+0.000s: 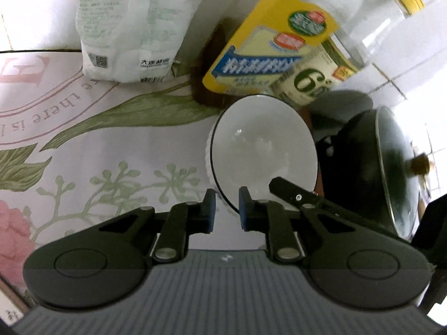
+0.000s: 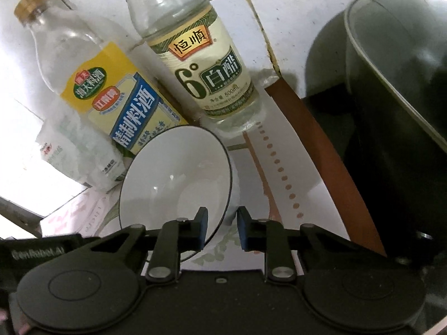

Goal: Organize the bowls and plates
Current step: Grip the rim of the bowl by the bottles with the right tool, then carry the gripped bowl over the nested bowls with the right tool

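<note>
- The left gripper [image 1: 226, 209] has its jaws drawn narrow across the near rim of the white bowl [image 1: 262, 150]; the right gripper [image 2: 222, 230] pinches the same rim from the other side, so both are clamped on it.
- The bowl sits tilted on the flowered tablecloth [image 1: 111, 150]. It looks like glazed ceramic: stiff, smooth, probably slippery and breakable. The thin rim is the only handhold.
- Just beyond it stand a yellow-labelled bottle [image 2: 111, 95] and a vinegar bottle [image 2: 206, 75], both close enough to be knocked.
- A salt bag [image 1: 131, 25] lies farther left.
- A dark pan [image 1: 371, 167] crowds the right side.
</note>
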`<state>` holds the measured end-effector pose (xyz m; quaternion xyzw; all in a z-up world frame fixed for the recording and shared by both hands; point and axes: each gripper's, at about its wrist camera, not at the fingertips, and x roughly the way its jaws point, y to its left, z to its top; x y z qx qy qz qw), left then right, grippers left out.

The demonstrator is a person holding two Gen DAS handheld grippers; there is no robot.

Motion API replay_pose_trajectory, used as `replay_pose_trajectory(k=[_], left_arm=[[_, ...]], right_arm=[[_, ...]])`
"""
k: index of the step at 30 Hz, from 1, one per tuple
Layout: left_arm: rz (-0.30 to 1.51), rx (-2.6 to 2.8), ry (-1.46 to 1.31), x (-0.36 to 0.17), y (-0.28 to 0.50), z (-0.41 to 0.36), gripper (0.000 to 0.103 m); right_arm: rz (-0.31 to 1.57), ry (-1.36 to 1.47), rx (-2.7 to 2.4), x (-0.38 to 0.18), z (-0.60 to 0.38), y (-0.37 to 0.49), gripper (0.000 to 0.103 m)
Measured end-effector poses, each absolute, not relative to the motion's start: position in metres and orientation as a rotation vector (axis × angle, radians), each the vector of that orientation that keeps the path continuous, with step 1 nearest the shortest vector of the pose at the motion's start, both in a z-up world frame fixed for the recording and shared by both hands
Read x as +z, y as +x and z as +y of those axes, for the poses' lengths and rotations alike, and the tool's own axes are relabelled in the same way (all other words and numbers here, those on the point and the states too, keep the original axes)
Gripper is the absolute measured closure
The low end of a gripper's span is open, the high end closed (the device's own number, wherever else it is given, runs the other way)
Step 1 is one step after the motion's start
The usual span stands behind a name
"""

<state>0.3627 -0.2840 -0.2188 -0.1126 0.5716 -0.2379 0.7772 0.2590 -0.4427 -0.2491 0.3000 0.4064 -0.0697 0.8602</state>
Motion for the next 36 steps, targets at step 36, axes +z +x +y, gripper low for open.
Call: replay_pose_trajectory(k=[36], left_arm=[[1.114,-0.572,-0.247,-0.094,0.202,-0.176,0.088]], right_arm=[[0.800,0.574,-0.029,-0.132,-0.357,0.105,0.079]])
